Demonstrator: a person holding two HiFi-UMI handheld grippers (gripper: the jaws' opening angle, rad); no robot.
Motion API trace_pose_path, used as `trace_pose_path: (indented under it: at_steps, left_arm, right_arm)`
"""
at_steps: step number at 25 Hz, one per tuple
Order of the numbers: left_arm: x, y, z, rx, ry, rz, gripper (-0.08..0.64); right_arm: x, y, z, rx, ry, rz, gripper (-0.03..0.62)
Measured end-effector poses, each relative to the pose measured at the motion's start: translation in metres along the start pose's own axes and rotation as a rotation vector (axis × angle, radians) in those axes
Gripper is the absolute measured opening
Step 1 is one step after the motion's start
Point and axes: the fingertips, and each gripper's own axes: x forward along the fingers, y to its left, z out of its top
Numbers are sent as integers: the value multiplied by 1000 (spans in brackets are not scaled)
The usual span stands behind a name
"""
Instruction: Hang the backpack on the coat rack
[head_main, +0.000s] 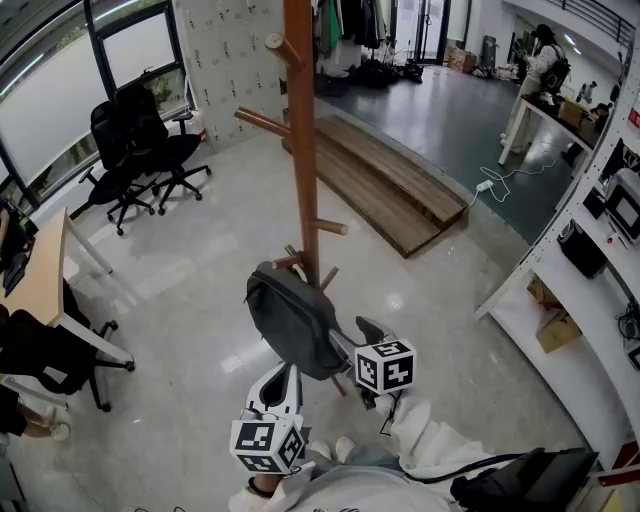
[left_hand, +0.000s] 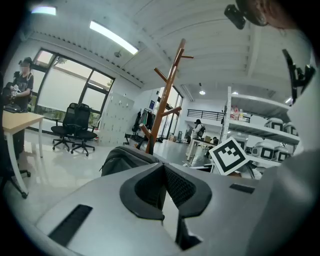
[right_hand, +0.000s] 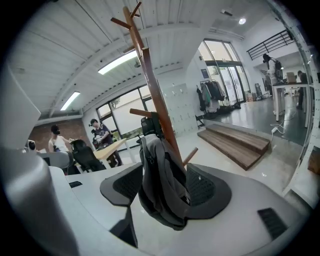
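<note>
The right gripper (right_hand: 167, 174) has its jaws spread wide. The grey backpack (right_hand: 161, 187) shows between the two dark pads (right_hand: 127, 185) and fills most of the gap. Nothing shows the pads pressing on the fabric, and it cannot be told whether either one brushes it. In the head view this gripper sits at the bag's lower right side.

The left gripper (left_hand: 164, 174) has its jaws brought together with nothing between them. It points toward the bag from just below and to the left of it. In its own view the bag lies just ahead, with the wooden pole rising behind.

The backpack hangs on the coat rack (head_main: 300, 150). Its top is up against the low pegs (head_main: 290, 262) of the pole, and its body droops down toward the person.

The rack stands upright on a glossy pale floor (head_main: 200, 300). Behind it lies a low wooden platform (head_main: 390, 190). To the left, two black office chairs (head_main: 140, 150) stand near the windows (head_main: 60, 100), and a light wooden desk (head_main: 40, 275) runs along the left edge. White shelves (head_main: 560, 330) holding boxes and equipment line the right side. Far back at the upper right, a person (head_main: 535, 70) stands at a table.
</note>
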Motion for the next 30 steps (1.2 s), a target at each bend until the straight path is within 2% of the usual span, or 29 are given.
trace_pose_path:
  at_steps: [3, 7, 8, 11, 13, 17, 30]
  left_arm:
    - [4, -10, 1, 12, 1, -23, 3]
    - [9, -24, 2, 24, 1, -51, 3]
    - [9, -28, 1, 26, 3, -57, 3]
    - [9, -39, -2, 32, 13, -70, 3]
    - [7, -45, -8, 34, 21, -72, 3]
    - [6, -52, -17, 44, 32, -78, 3]
    - [-19, -43, -11, 66, 18, -102, 3]
  right_arm:
    - [-16, -2, -7, 12, -3, -15, 270]
    - [-29, 3, -21, 47, 12, 17, 261]
    - [-33, 4, -25, 59, 17, 25, 235]
    - [-44, 7, -32, 74, 21, 32, 74]
    - [-50, 11, -37, 62, 19, 42, 25]
    - [-58, 14, -38, 35, -7, 34, 14]
    - [-77, 50, -41, 62, -54, 6, 15]
